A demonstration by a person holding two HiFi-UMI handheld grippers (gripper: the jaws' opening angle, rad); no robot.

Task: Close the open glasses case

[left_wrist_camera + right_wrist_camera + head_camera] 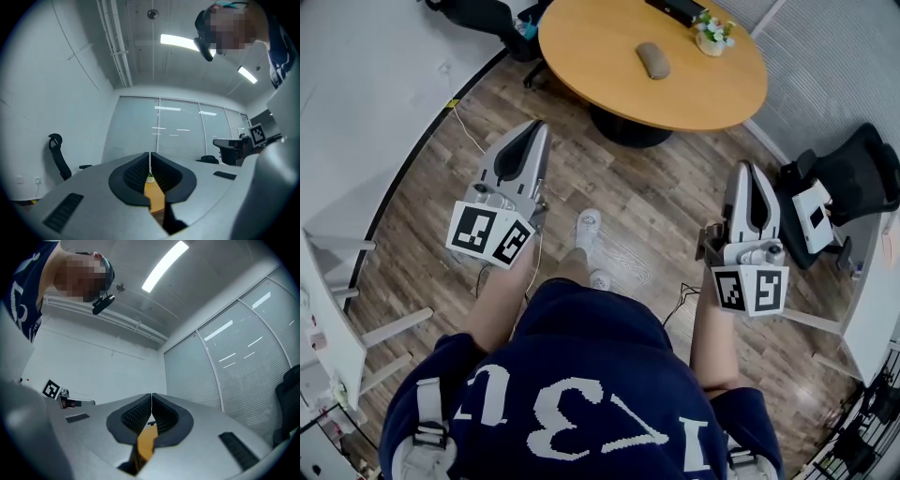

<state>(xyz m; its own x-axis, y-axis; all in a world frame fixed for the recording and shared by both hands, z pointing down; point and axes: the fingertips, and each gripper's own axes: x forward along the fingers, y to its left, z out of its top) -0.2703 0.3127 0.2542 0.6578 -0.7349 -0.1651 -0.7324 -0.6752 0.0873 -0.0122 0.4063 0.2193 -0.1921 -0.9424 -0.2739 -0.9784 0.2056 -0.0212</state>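
- The person is standing on the wooden floor (637, 202) and holding one gripper in each hand, both angled forward and slightly up.
- The left gripper (535, 128) is keeping its jaws pressed together with nothing between them. Its own view is showing only a thin seam between the ribbed pads (136, 173).
- The right gripper (748, 171) is doing the same: jaws meeting and empty, and the pads (136, 416) are touching along their length.
- A thin cable (689, 295) is lying on the floor just beside the right gripper's side. In my judgement it could snag a foot on the way forward.
- The round bench (609, 89) is sitting well ahead of both grippers, and neither one is over it yet.
- The glasses case (652, 60) is lying on the bench, far ahead and between the two grippers. From here it is reading as a small oval, so I cannot tell how far its lid is standing open.
- Likely risk: a one-sided push on the lid could send the case sliding across the smooth top rather than folding it shut, so the other gripper should be bracing it.
- A small potted plant (712, 33) is standing beyond the case, near enough to be knocked by an overshooting gripper.
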